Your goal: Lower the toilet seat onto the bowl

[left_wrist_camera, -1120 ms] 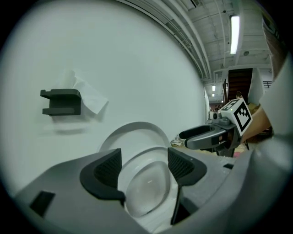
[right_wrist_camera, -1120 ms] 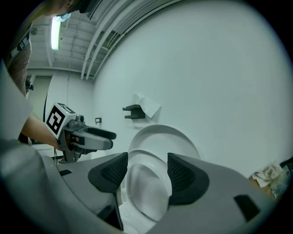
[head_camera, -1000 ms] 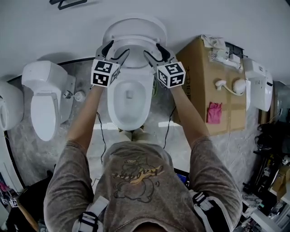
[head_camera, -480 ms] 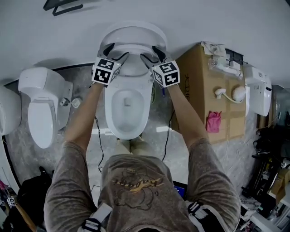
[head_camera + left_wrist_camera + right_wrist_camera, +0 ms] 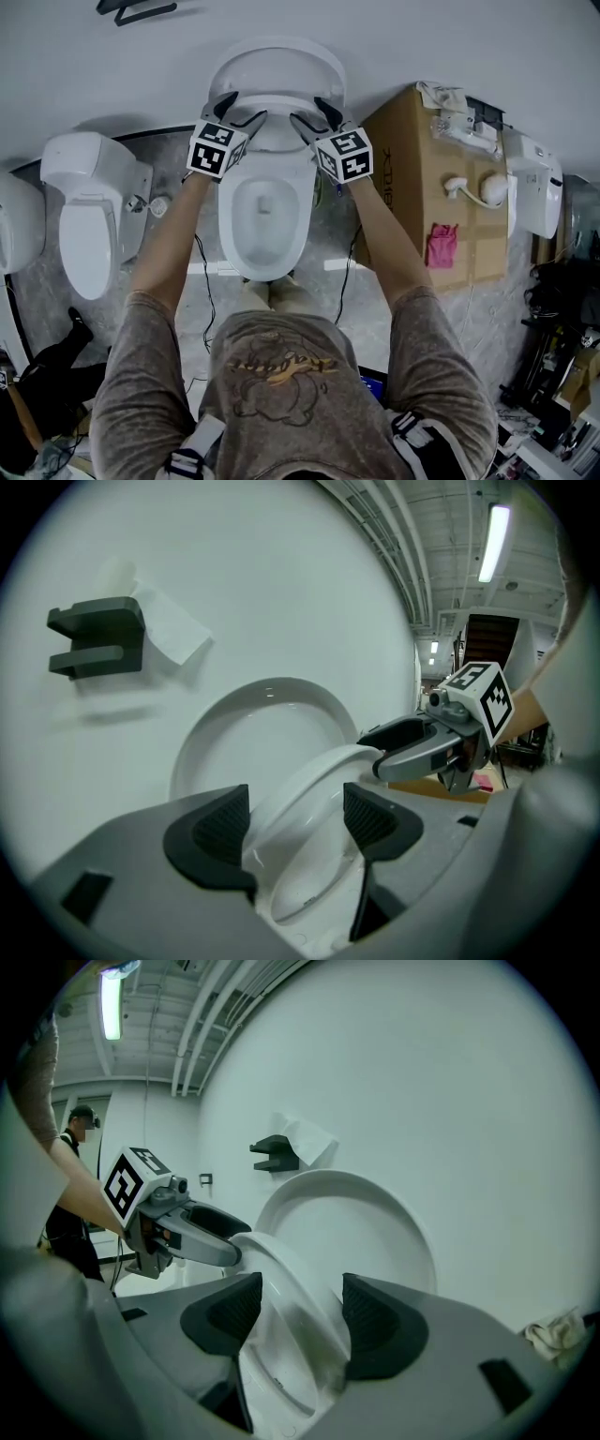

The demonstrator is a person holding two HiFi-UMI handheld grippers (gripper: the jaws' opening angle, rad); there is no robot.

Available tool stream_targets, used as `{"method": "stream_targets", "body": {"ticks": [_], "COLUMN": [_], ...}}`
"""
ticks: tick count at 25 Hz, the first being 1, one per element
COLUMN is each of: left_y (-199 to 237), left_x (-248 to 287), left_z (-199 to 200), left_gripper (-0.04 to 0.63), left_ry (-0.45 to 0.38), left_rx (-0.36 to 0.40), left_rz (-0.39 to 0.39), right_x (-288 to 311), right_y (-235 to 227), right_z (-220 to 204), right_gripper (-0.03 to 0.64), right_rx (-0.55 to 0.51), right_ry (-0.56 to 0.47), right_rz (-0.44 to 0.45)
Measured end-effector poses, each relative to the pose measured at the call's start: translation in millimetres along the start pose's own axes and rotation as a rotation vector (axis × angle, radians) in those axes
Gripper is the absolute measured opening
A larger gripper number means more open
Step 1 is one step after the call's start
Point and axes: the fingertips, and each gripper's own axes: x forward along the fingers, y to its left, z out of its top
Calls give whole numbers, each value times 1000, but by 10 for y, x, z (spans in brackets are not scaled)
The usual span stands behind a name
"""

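Head view: almost no shift over the last second. Left gripper (image 5: 241, 108) and right gripper (image 5: 314, 110) each clamped on one side of toilet seat (image 5: 277, 99), tilted forward off raised lid (image 5: 277, 58), well above bowl (image 5: 226, 217). Lowering started, most of it remaining.

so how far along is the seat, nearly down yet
Partway. Done: the toilet seat is off the upright lid and tilted forward. In hand: the left gripper and right gripper each clamp its rim, one on each side. Left: it hangs well above the bowl, so it has to swing down until it rests flat.
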Motion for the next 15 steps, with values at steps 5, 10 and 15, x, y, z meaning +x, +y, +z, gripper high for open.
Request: {"method": "stream_targets", "body": {"ticks": [5, 10, 15], "left_y": [-159, -369, -618], "left_x": [-268, -548, -841], "left_z": [-79, -212, -411], "left_gripper": [307, 304, 288], "left_ry": [-6, -3, 9], "left_rx": [-33, -67, -70], "left_rz": [-11, -37, -62], "right_x": [-220, -448, -704], "right_y": [238, 517, 819], "right_z": [-50, -156, -315], "right_gripper": [265, 265, 265], "right_rx": [33, 48, 75], "right_ry": [-2, 36, 62], "right_rz": [-3, -12, -28]}}
